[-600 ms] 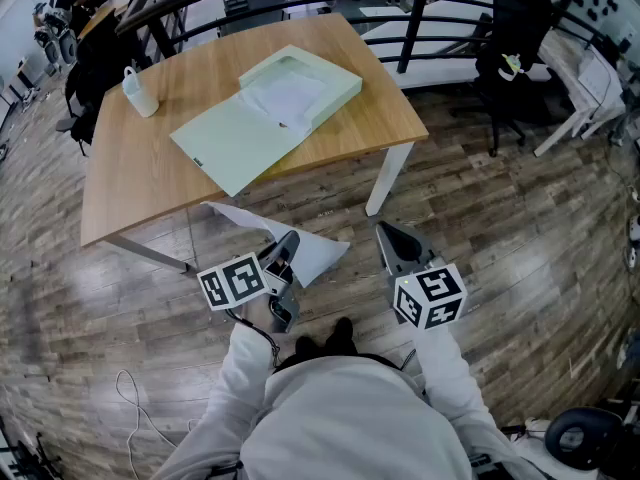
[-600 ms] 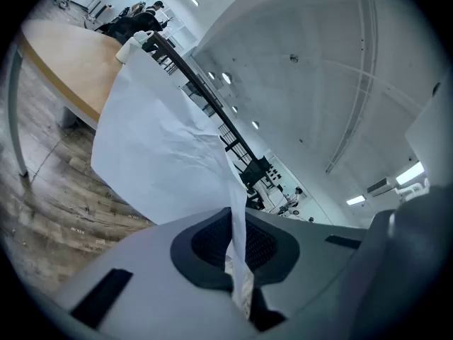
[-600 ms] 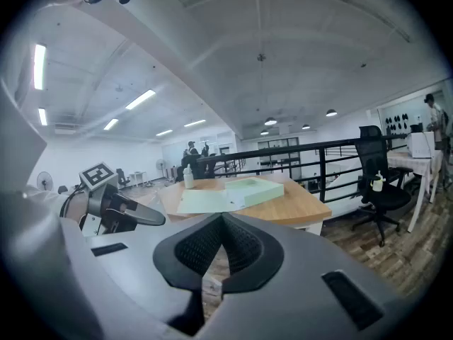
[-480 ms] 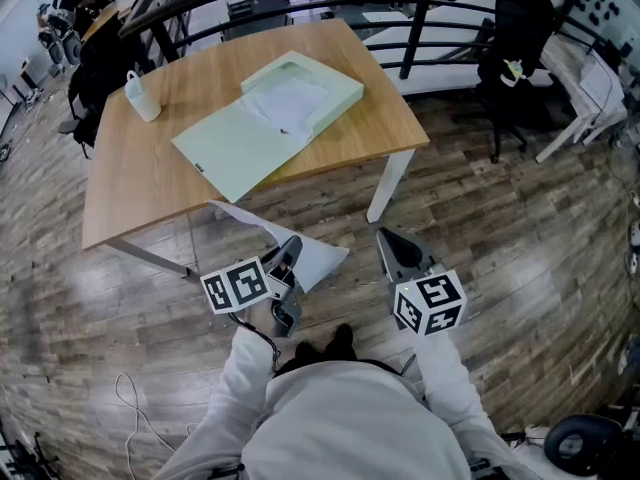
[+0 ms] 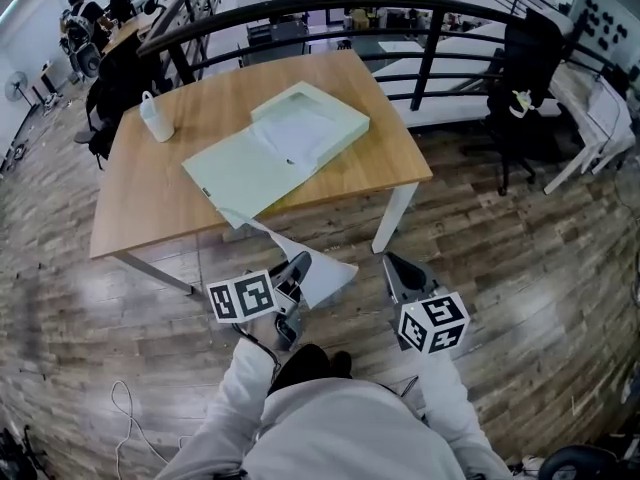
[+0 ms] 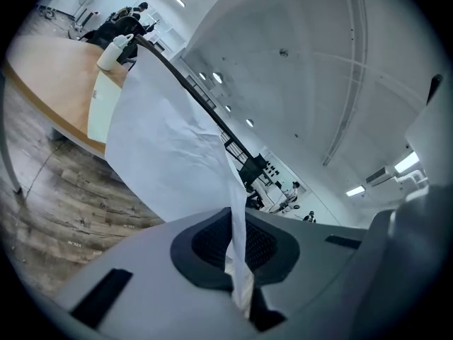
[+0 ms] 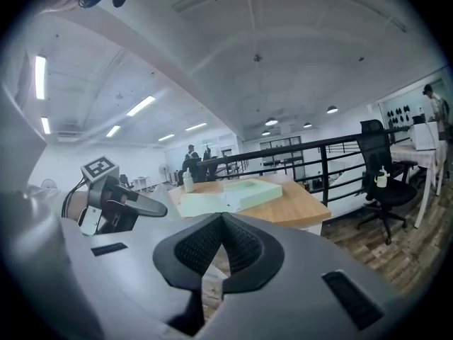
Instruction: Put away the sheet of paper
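We stand on a wood-plank floor (image 5: pixel 500 258) in an open office, and a black railing (image 5: pixel 430 28) runs behind the furniture. Ahead of both grippers is a wooden table (image 5: pixel 150 198) on white legs. A pale green box file (image 5: pixel 270 158) lies open on it, its lid flat towards us and white pages in its tray. A white bottle (image 5: pixel 155 118) stands near the table's far left corner, well apart from either gripper. A black office chair (image 5: pixel 525 48) sits far ahead and to the right of the right gripper. More desks show beyond the railing.

The left gripper (image 5: pixel 295 266) is clamped tight on the sheet of paper (image 5: pixel 330 273), its dark pads pinching one edge. From that pinch the sheet's long axis runs forward and away from the jaws towards the table's near edge. Its far corner ends just below the open lid of the file. In the left gripper view the sheet stands on edge, rising up and leftward out of the jaws, with soft creases. Part of it spreads into the space between the two grippers.

The right gripper (image 5: pixel 398 268) is held just beside the left, clear of the sheet. Its jaw tips are together and it holds nothing.
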Available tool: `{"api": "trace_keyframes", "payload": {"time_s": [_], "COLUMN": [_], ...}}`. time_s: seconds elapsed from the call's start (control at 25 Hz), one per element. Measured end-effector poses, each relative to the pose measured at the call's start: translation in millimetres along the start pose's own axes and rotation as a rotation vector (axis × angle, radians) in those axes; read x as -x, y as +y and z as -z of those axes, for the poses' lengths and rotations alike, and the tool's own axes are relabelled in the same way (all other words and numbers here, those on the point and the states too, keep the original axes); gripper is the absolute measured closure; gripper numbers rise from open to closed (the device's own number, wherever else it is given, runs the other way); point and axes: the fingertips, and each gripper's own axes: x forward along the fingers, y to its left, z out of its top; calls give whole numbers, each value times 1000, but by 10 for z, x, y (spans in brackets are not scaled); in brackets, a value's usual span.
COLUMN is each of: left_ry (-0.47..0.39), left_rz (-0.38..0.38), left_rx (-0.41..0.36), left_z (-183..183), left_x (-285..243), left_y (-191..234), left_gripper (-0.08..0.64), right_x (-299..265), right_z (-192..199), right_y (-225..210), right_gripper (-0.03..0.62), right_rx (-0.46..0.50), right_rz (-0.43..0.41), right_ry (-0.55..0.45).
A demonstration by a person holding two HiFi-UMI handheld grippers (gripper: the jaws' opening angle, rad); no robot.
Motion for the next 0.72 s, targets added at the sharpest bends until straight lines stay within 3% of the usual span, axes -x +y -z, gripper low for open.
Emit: {"api": "trace_keyframes", "payload": {"time_s": [0.36,0.72], "left_ry": [14,37], "left_rz": [2,72], "left_rx": [-10,17], "left_z": [-308,-1050], "left_x": [-300,-1028], "left_y": [-30,78], "left_gripper": [543,543], "right_x": [-243,-1015], "right_z": [-54,-352], "right_y": [-314,-756], "right_gripper": [566,566], "right_rx": [-58,-66], "right_rz": [8,19], "right_ry": [5,28]}}
